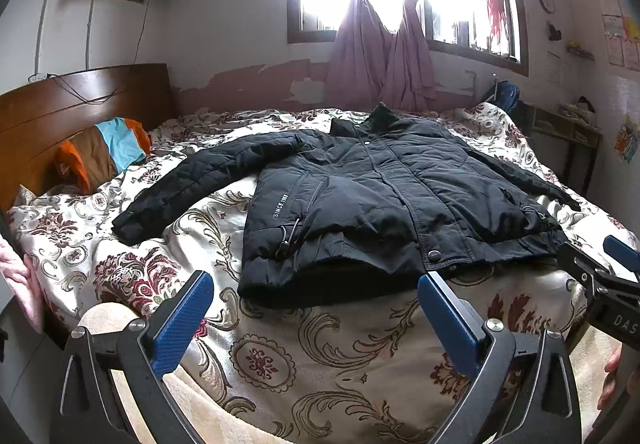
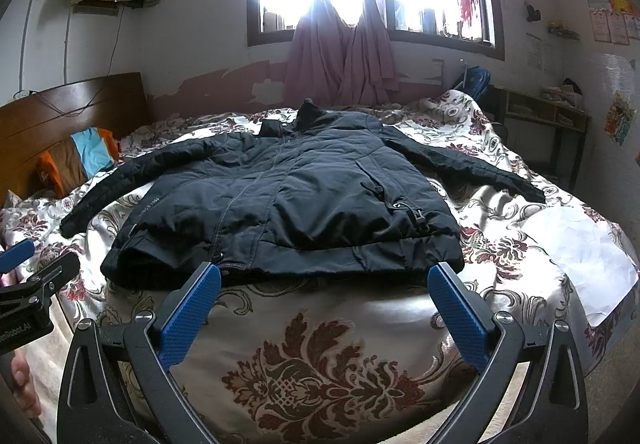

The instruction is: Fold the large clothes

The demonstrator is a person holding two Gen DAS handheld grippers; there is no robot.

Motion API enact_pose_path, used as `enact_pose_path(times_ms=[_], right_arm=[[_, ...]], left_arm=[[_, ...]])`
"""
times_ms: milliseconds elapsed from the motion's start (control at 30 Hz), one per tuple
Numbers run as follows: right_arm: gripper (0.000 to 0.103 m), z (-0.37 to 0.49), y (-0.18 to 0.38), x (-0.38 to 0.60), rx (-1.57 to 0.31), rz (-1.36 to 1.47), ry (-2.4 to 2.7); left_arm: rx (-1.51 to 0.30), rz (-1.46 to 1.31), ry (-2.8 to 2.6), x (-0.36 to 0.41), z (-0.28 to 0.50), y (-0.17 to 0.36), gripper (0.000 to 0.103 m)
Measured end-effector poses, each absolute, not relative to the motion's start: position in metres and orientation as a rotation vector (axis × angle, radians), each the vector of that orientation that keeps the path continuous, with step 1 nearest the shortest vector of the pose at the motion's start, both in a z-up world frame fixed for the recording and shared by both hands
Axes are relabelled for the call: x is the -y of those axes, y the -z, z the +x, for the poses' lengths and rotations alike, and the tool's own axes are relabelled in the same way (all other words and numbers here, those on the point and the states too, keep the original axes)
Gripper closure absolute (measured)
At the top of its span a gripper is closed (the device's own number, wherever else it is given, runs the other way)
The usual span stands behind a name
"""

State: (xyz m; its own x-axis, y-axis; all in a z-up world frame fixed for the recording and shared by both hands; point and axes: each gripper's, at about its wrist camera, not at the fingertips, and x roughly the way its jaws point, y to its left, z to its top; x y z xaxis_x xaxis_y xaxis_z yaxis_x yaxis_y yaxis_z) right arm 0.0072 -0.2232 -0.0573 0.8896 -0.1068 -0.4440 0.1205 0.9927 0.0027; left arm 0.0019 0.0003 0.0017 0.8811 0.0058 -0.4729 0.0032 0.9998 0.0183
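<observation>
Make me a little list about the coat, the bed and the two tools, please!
coat: black coat, spread flat on the bed, front up, sleeves out to both sides
bed: floral quilt, wooden headboard
pillow: orange, brown and blue, near the headboard
paper: white sheet on the quilt, right of the coat
left tool: open, holding nothing
right tool: open, holding nothing
folding: not started

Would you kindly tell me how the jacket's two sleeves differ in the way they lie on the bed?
The sleeve toward the headboard swings wide, leaving a broad gap of bedspread beside the jacket. The sleeve on the far side lies closer alongside, its cuff near a white sheet. Both are black, quilted and unfolded.
</observation>
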Motion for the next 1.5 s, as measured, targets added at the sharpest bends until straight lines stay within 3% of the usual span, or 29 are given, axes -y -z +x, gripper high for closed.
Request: enact_pose_path(times_ms=[1500], right_arm=[[0.001,0.004,0.061,0.225,-0.448,0.043,0.106]], left_arm=[[-0.512,0.022,-0.011,-0.006,0.002,0.009,0.000]])
